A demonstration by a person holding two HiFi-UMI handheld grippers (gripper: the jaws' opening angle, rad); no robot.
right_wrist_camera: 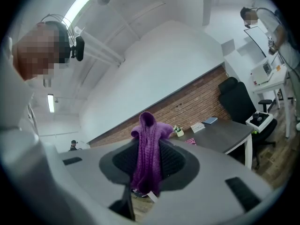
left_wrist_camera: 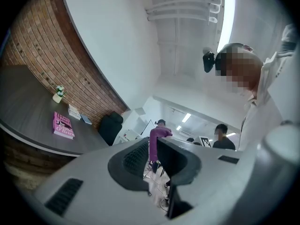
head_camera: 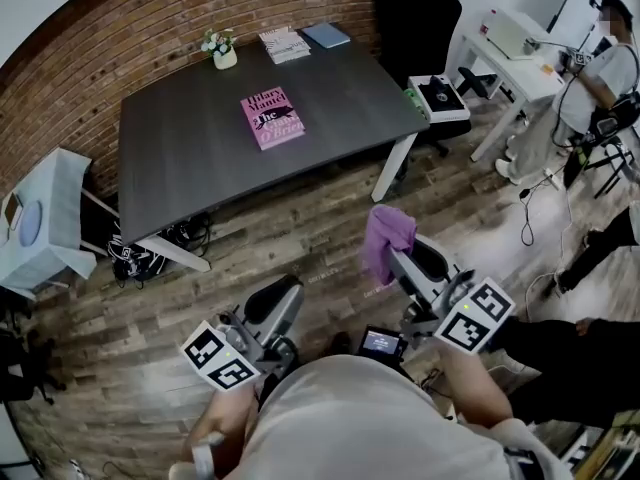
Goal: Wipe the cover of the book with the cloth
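Book (head_camera: 273, 117) marked "Hilary Mantel" lies on table (head_camera: 180, 163), well beyond right gripper (head_camera: 398, 260) clamping cloth (head_camera: 385, 236); left gripper (head_camera: 287, 291) slightly parted, empty.

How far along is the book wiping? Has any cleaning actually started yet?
Done: the purple cloth is picked up and clamped in the right tongs.
In hand: the cloth is held in the air over the floor, short of the table. The left tongs are empty, slightly apart.
Left: the pink book lies closed on the table with nothing touching it, so all the wiping remains.
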